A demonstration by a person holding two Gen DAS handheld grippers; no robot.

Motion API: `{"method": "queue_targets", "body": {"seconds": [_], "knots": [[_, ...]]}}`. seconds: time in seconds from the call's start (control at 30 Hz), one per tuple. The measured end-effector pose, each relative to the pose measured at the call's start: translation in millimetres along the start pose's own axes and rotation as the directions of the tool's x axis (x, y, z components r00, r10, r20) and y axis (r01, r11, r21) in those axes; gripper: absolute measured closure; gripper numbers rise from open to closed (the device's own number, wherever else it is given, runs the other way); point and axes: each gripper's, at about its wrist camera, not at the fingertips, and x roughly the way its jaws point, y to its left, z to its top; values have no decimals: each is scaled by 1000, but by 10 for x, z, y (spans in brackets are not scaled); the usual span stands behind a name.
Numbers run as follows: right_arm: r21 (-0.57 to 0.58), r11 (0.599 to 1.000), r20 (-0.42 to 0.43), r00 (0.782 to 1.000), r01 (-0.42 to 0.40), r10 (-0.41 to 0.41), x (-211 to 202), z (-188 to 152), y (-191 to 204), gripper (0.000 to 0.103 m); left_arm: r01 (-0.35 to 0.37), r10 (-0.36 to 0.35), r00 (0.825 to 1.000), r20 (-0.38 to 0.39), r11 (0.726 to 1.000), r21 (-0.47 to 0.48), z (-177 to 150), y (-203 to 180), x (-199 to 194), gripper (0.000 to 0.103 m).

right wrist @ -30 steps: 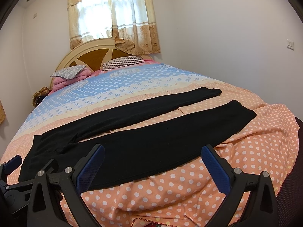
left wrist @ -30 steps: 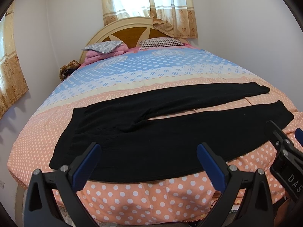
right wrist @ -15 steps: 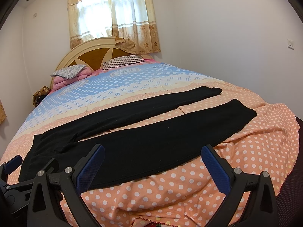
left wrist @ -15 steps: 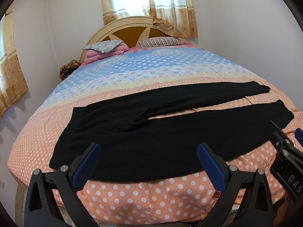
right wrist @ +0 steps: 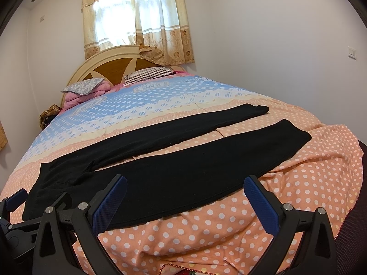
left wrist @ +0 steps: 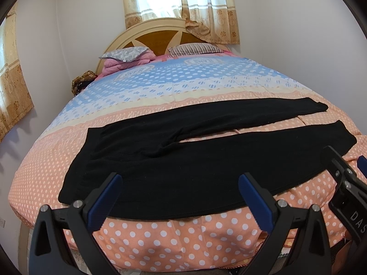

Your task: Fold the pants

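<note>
Both tongs, left tongs (left wrist: 180, 196) and right tongs (right wrist: 184, 198), hover wide open and empty at the bed's (left wrist: 160, 236) near edge. One pair of black pants (left wrist: 206, 167) lies flat, two legs pointing right.

The left gripper (left wrist: 180, 197) is hovering with its jaws spread wide and nothing between its blue pads (left wrist: 104, 200). The right gripper (right wrist: 184, 202) is hovering just beside it, jaws likewise wide and empty.

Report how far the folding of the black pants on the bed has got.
Done: the black fabric pants lie flat on the polka-dot bedspread, legs apart. In hand: nothing; the left gripper and right gripper are open, off the cloth. Left: every fold.
</note>
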Motion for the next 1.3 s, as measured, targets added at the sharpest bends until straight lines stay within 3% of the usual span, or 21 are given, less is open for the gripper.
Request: {"method": "queue_targets", "body": {"seconds": [0.67,0.8,0.93,1.0,1.07,1.17,1.27,1.3], "knots": [[-16,999,-66,997,-40,39,386,-21,51,1,-1,1,997,-71,1000,-1,8,205,427,0],[-39,996,-61,995,-81,78,556,45,60,1,-19,18,997,-81,1000,-11,107,584,611,0],[-53,992,-80,991,-114,110,771,170,84,2,-81,71,991,-110,993,-89,299,1266,828,0],[-64,989,-93,987,-135,129,891,243,124,9,-116,103,988,-116,987,-109,406,1582,950,1],[-83,984,-120,982,-155,145,1027,305,195,24,-142,127,983,-135,984,-111,526,1835,1130,2],[-82,979,-166,971,-187,172,1232,372,305,25,-136,117,980,-162,984,-111,666,2108,1488,5],[-84,977,-187,966,-197,179,1362,409,397,25,-138,98,966,-237,978,-158,709,2384,1939,20],[-89,975,-194,964,-203,183,1396,420,432,25,-129,80,962,-261,976,-177,699,2459,2046,29]]}}
